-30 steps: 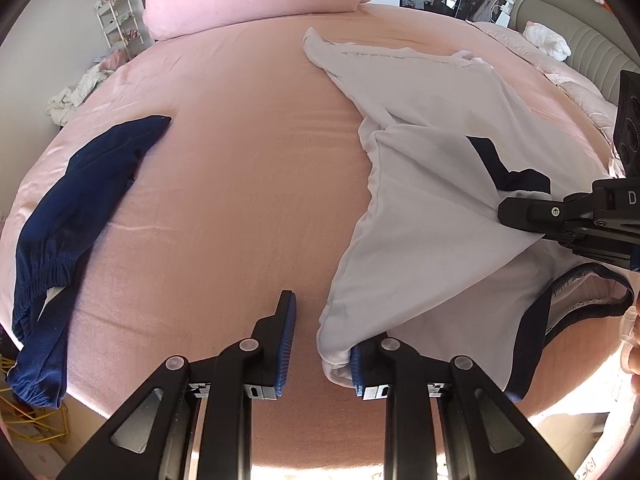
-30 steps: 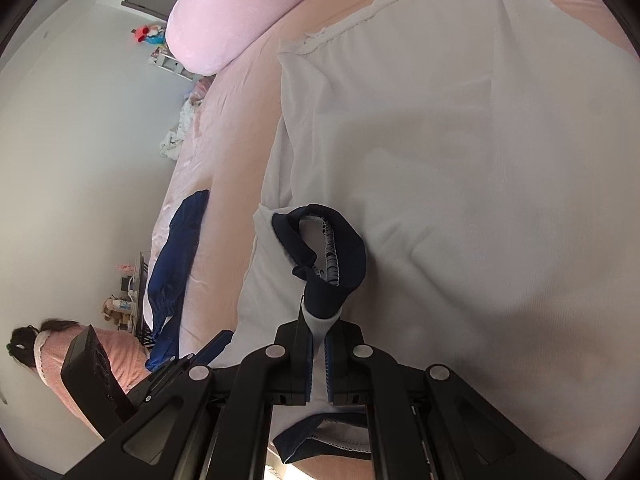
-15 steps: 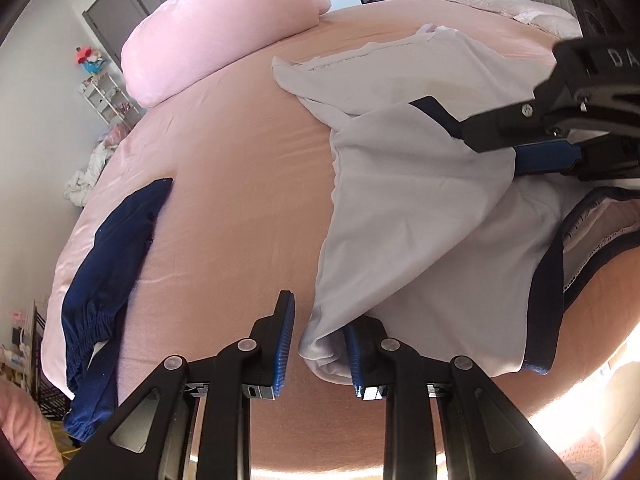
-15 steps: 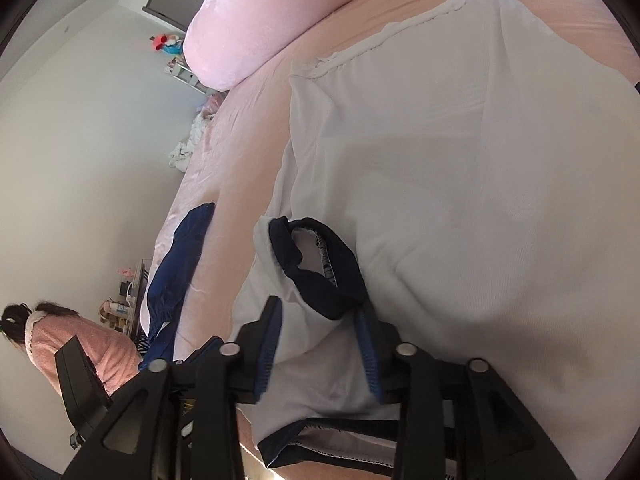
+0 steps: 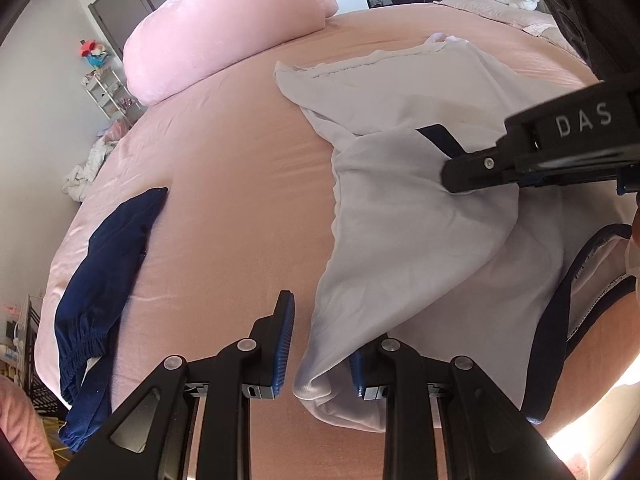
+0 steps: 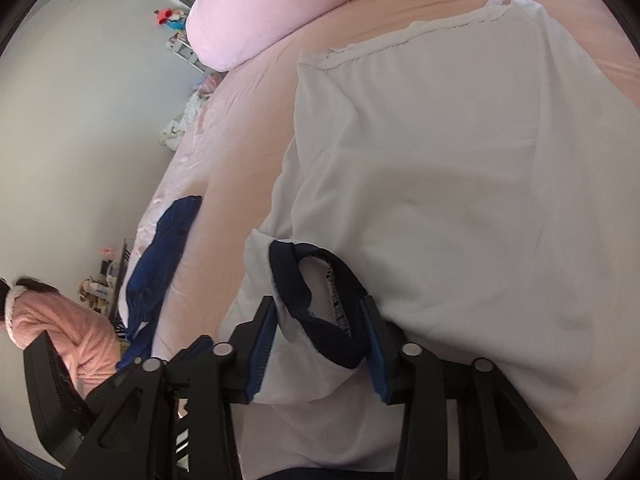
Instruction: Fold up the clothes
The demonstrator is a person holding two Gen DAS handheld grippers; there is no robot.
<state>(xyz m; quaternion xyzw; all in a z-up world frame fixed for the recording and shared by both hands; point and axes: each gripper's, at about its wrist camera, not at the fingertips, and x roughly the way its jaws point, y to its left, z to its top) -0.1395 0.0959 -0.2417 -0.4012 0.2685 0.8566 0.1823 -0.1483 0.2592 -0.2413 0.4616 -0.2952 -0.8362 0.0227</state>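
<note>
From the left wrist camera, the left tongs (image 5: 320, 344) stood open at the bed's (image 5: 240, 200) near edge, with a folded corner of the white shirt (image 5: 400, 240) lying between the fingers. Navy shorts (image 5: 108, 264) lay along the bed's left edge, a pink pillow (image 5: 224, 32) at the far side.

From the right wrist camera, the right tongs (image 6: 320, 336) were open too, the shirt's navy sleeve cuff (image 6: 316, 300) sitting loose between them. A person in pink (image 6: 60, 328) stood at the left.

One white shirt (image 5: 420, 216), one navy garment (image 5: 100, 280), one pink pillow (image 5: 224, 28), two claws.
</note>
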